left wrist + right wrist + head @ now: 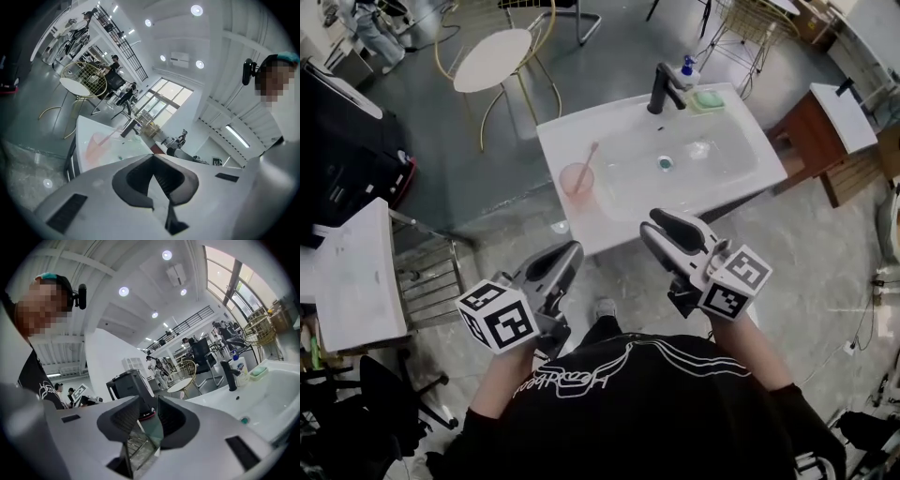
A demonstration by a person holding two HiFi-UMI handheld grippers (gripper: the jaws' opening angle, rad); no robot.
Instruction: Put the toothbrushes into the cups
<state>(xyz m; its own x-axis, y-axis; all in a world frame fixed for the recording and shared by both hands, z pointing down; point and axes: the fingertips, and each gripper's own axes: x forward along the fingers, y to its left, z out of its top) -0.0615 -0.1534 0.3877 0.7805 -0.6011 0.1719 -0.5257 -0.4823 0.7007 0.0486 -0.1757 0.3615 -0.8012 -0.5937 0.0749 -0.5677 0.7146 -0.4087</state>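
A pink cup [577, 178] with a pink toothbrush [587, 156] standing in it sits at the left end of the white sink [562, 131]. Something small and clear, perhaps a second cup [700, 148], is in the basin. Both grippers hang in front of the sink, short of its near edge and touching nothing. My left gripper [572, 251] has its jaws together and holds nothing. My right gripper [649, 222] has its jaws apart with only air between them. The left gripper [152, 157] view shows the pink cup [96, 143] ahead. The right gripper [147, 404] view shows the sink [276, 394] to its right.
A black faucet [664, 86], a soap bottle [686, 67] and a green soap dish [708, 99] line the sink's far edge. A round white table [492, 58] stands behind, a black machine [347, 141] and a white counter [352, 281] at left, a wooden cabinet [825, 131] at right.
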